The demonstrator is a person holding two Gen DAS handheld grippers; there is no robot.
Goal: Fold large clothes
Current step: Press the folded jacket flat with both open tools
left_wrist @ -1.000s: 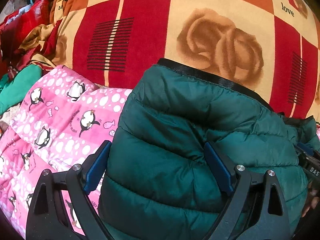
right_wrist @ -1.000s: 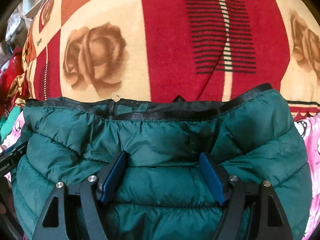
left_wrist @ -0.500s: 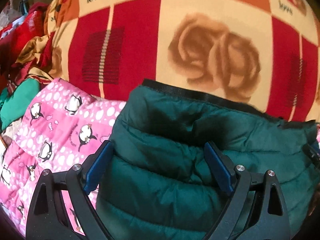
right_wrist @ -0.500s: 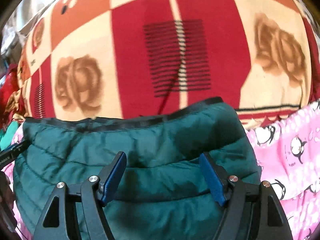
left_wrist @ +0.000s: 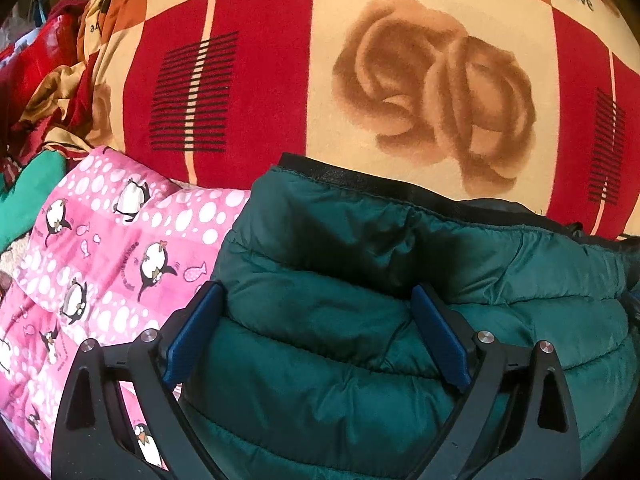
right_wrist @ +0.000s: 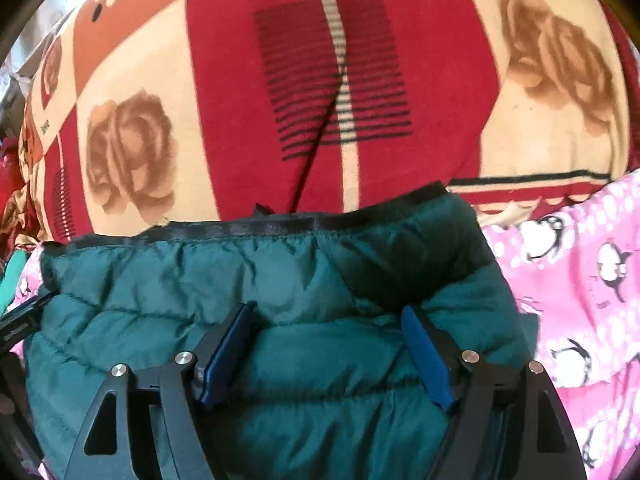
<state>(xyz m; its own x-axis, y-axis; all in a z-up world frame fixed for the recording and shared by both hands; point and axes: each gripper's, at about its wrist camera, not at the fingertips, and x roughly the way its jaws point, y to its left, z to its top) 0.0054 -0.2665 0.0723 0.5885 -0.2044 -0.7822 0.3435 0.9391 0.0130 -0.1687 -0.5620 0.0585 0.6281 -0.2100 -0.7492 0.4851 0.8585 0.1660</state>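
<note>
A dark green quilted puffer jacket (left_wrist: 360, 280) with a black hem band lies folded on the bed; it also shows in the right wrist view (right_wrist: 280, 288). My left gripper (left_wrist: 316, 336) is open, its blue pads spread wide over the jacket's left part. My right gripper (right_wrist: 328, 352) is open too, its pads pressing down on the jacket's right part. Neither gripper pinches the fabric. The left gripper's edge (right_wrist: 20, 320) shows at the far left of the right wrist view.
A red, cream and orange blanket (left_wrist: 260, 60) with rose prints covers the bed beyond the jacket. A pink penguin-print garment (left_wrist: 100, 264) lies under and beside the jacket, also on the right (right_wrist: 580, 280). Crumpled red and green clothes (left_wrist: 36, 120) pile at the far left.
Both grippers drew back toward me over the jacket and stayed open. The right view swung right, so more pink garment shows. The jacket lies a little flatter.
</note>
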